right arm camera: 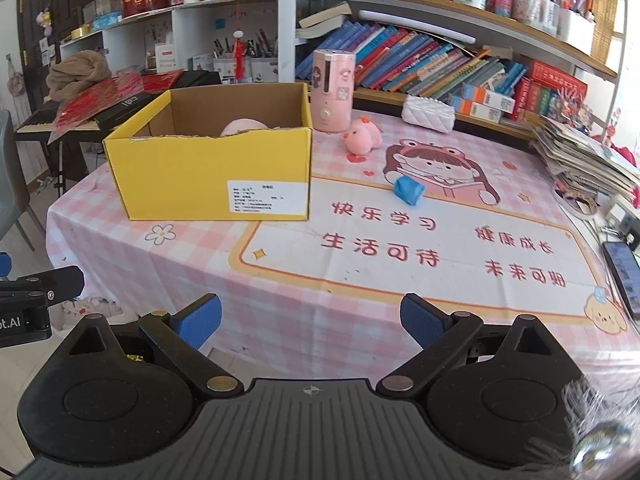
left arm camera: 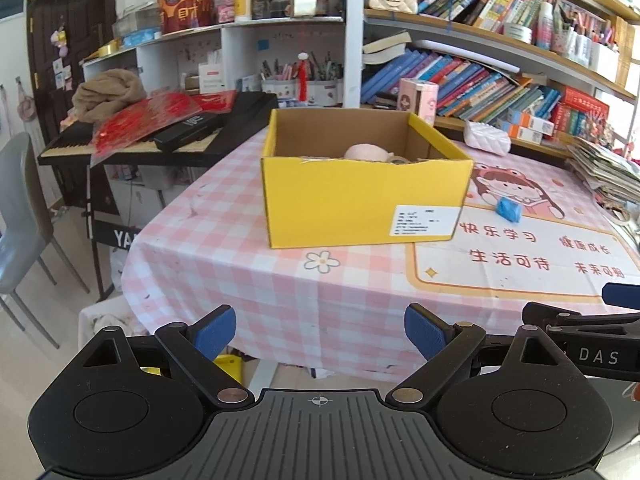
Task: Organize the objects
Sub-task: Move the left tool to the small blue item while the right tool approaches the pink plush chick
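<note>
- Both our tools, left gripper (left arm camera: 320,330) and right gripper (right arm camera: 310,320), gape empty.
- Pink plush chick (right arm camera: 361,137) looks soft and light; we'd pinch its round body.
- Blue lump (right arm camera: 409,190) likely squashes.

You see a bright yellow cardboard box (right arm camera: 208,172) with a brown inside and a white label, a pink-and-white checked tablecloth (right arm camera: 304,320), a crumpled blue wad (right arm camera: 409,190), a pink plush chick (right arm camera: 360,136), and blue gripper pads (right arm camera: 420,320).
</note>
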